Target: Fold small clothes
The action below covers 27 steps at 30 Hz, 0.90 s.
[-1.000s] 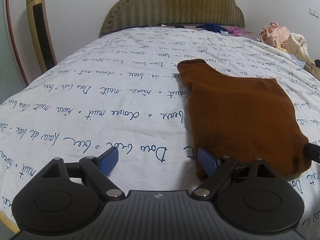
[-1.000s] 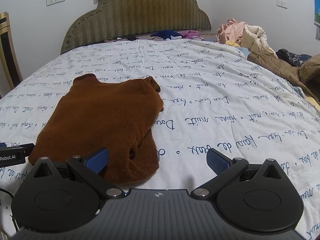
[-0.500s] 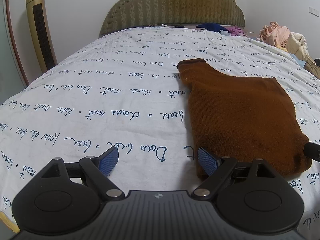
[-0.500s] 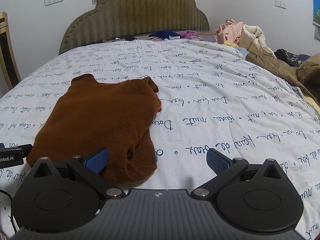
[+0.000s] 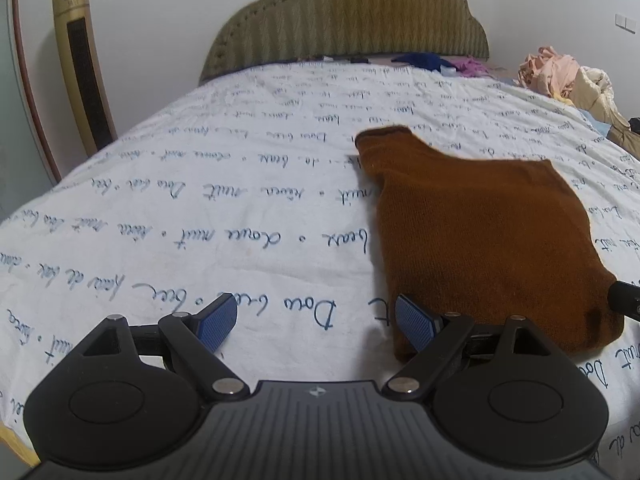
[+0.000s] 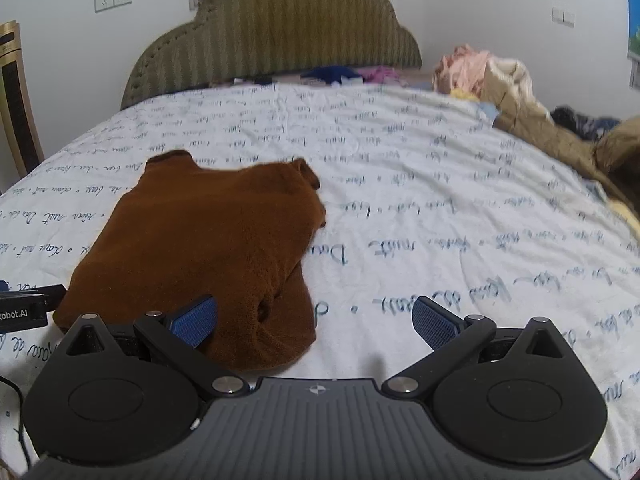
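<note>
Almost nothing is shifted against the earlier frames: both grippers are kept in place, and only a slight change of framing is seen in the right wrist view, where the garment sits marginally higher.

Left gripper: fingers spread wide, nothing clamped. One blue pad is set over bare sheet, the other sits right at the near left corner of the brown knit garment; contact cannot be told. Right gripper: fingers likewise held apart, nothing between them. Its left pad is seen over the garment's near edge, its right pad over bare sheet.

Garment is laid flat on the bed, on the white sheet with blue script, near the foot end, between the two grippers. It looks already folded narrower, with the sleeves tucked in; a cuff or collar end is pointed toward the headboard.

Placement is judged deliberate: each gripper is parked at one near corner, angled down, open wide enough to take the thick knit hem. Next step is probably both corners pinched and the hem carried toward the headboard for a cross fold.

Loose clothes pile is left at the far right edge, well apart from the work area. Tower fan is stood beside the bed.
</note>
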Motion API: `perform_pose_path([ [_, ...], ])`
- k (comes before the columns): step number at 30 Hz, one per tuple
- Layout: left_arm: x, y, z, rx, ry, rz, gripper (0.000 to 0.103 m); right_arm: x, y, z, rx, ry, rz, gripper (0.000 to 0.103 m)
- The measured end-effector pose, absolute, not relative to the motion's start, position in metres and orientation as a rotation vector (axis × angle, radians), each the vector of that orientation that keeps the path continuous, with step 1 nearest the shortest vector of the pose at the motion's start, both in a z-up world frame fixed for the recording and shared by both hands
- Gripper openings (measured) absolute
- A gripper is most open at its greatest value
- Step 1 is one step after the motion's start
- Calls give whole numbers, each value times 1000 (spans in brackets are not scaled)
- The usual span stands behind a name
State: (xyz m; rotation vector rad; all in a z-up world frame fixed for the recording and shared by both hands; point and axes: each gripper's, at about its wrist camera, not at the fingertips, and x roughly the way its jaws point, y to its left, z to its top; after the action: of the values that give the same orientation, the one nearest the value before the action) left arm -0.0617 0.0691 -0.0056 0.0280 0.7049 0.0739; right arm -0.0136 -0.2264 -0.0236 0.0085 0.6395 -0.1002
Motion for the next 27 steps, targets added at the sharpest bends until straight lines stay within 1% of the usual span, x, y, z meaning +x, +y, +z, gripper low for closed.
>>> perform_pose_path([
  [6,-67,67,2,40,655,55,87,-14,-234,-21,95,646,-18,87],
  [7,-68,66,4,46,646,56,87,-15,-235,-21,102,645,-11,87],
  [12,-75,63,12,55,605,61,87,-18,-229,-14,81,629,-12,97],
  [18,-86,62,25,34,531,26,87,-22,-233,-6,118,579,25,100],
  [21,-92,56,30,65,494,21,87,-21,-229,-7,50,579,52,101],
  [22,-95,54,31,75,474,19,87,-23,-226,-7,23,562,68,100],
  [24,-104,49,33,117,420,28,87,-35,-222,-6,-10,467,63,99],
  [27,-111,44,37,136,375,16,87,-49,-213,-3,-73,351,10,102],
])
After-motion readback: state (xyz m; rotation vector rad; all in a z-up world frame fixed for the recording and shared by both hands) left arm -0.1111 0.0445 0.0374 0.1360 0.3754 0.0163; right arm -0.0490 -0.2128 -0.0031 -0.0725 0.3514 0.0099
